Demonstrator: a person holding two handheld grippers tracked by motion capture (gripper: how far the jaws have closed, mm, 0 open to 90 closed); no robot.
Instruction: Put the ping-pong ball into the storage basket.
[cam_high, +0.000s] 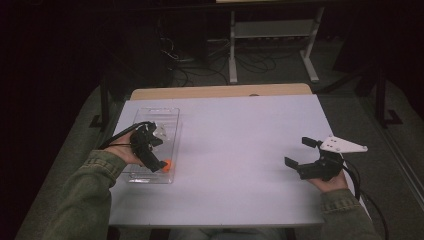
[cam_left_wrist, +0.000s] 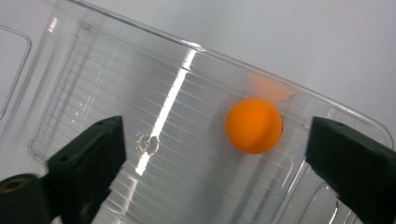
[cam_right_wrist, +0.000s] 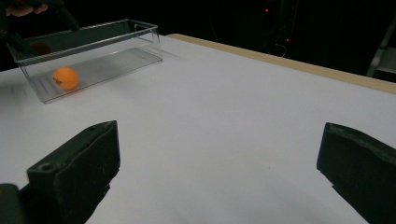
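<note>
The left tool (cam_high: 156, 159) hangs over the near end of a clear plastic bin (cam_high: 150, 112) that sits close to the table's (cam_high: 240, 130) left edge. Its jaws stand wide apart and grip nothing. Below them, in the left gripper view, an orange ball (cam_left_wrist: 254, 125) lies on the bin's ribbed floor, between the two jaws but nearer the right one and touching neither – it rests just inside the bin's end wall, with bare floor stretching away to the left jaw.

The right tool (cam_high: 298, 151) rests low near the table's right edge, jaws spread wide with nothing between them. Ahead of it the white tabletop runs open and unbroken across to the bin – in the right gripper view the ball (cam_right_wrist: 65, 78) shows through the clear wall, well apart from this tool.
</note>
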